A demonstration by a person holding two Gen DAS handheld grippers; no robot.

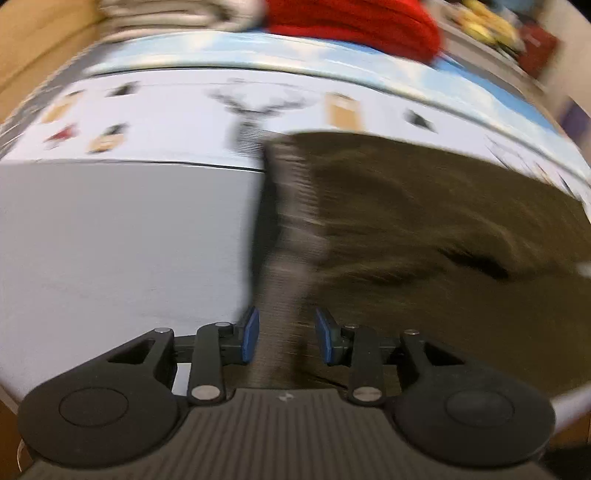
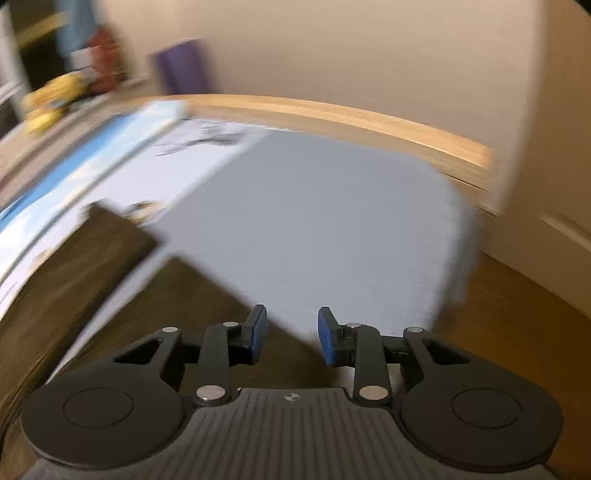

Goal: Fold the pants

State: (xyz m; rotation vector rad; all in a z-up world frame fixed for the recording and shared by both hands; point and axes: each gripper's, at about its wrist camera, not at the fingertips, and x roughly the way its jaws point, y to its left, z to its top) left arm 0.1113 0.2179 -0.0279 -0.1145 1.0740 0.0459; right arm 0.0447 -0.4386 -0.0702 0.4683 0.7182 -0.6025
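Dark olive pants (image 1: 424, 229) lie spread on the bed, filling the right half of the left wrist view, which is blurred. Their ribbed waistband (image 1: 288, 206) runs down toward my left gripper (image 1: 287, 338). That gripper hovers over the waistband's near end with its blue pads (image 1: 250, 334) apart and not pressing the cloth. In the right wrist view the two pant legs (image 2: 110, 280) stretch away at lower left. My right gripper (image 2: 292, 334) stands open over the edge of the nearer leg, with grey sheet (image 2: 314, 229) showing between its pads.
A printed cover with a deer (image 1: 255, 110) lies across the bed behind the pants. Beyond it sit a red cloth (image 1: 354, 22) and a folded light pile (image 1: 177, 14). A wooden bed rail (image 2: 332, 114), a pale wall and wood floor (image 2: 517, 314) bound the right side.
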